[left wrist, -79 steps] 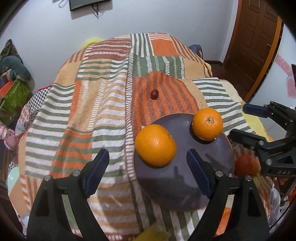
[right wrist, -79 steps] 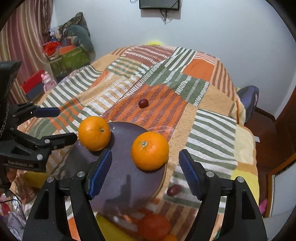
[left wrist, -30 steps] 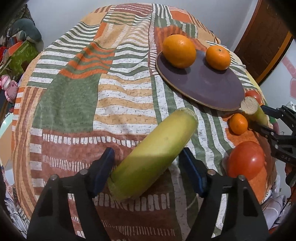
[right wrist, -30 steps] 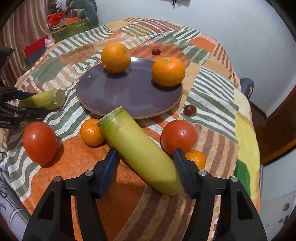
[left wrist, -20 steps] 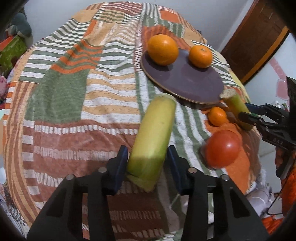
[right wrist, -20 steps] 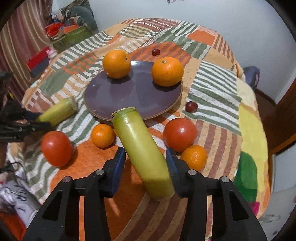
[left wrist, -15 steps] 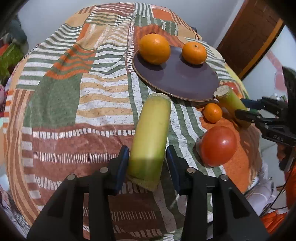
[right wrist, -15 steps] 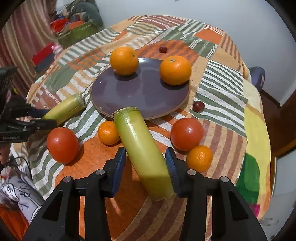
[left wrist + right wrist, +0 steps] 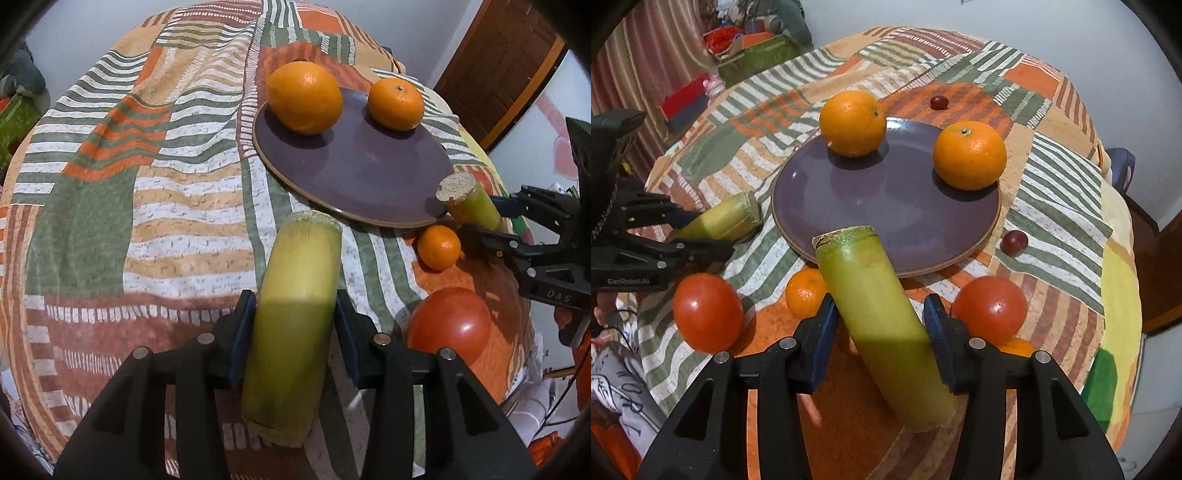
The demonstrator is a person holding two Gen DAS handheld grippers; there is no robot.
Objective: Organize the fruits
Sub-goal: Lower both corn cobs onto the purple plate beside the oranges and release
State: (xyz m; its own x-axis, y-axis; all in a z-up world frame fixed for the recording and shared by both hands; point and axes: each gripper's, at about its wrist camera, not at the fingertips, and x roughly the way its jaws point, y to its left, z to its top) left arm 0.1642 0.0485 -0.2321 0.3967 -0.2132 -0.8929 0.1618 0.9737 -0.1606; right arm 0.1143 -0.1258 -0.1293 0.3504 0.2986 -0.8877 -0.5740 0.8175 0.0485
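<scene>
My left gripper (image 9: pixel 295 314) is shut on a yellow-green cane stalk (image 9: pixel 295 295), held just short of the purple plate (image 9: pixel 362 173). My right gripper (image 9: pixel 879 321) is shut on a second green stalk (image 9: pixel 879 310) whose cut end reaches the plate's near rim (image 9: pixel 886 206). Two oranges (image 9: pixel 852 123) (image 9: pixel 969 155) sit on the plate's far side. Each gripper shows in the other view: the right one (image 9: pixel 491 221), the left one (image 9: pixel 698 230).
On the striped cloth near the plate lie two tomatoes (image 9: pixel 707 312) (image 9: pixel 990 308), a small mandarin (image 9: pixel 805 291), another mandarin (image 9: pixel 1015 347) behind the right finger, and two dark grapes (image 9: pixel 1015 242) (image 9: pixel 939 102). Boxes and toys (image 9: pixel 753 51) stand off the bed at the far left.
Both grippers closed on their stalks about a second ago and lifted them; they have since drifted slightly toward the plate, which now looks nearer in both views.
</scene>
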